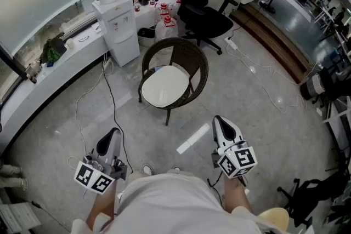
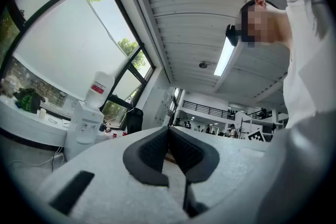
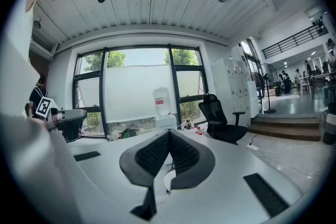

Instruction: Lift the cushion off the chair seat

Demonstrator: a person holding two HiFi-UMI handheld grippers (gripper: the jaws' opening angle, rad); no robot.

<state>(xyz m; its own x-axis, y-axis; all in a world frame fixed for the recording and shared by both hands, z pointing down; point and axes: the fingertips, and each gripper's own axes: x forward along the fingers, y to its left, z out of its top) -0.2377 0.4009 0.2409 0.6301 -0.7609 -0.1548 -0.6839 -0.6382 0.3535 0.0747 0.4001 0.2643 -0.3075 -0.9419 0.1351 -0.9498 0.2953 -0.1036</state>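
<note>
The cushion [image 1: 165, 86] lies flat on the seat of the wicker chair [image 1: 193, 56] at the centre of the head view, with nothing touching it. Both claws sit well short of it near the bottom edge, the left claw [image 1: 111, 134] at lower left and the right claw [image 1: 221, 122] at lower right. Each is clenched on nothing (its own view shows the two halves meeting). Aimed toward the chair, they look poised to approach, and they would need to part before taking an edge.
</note>
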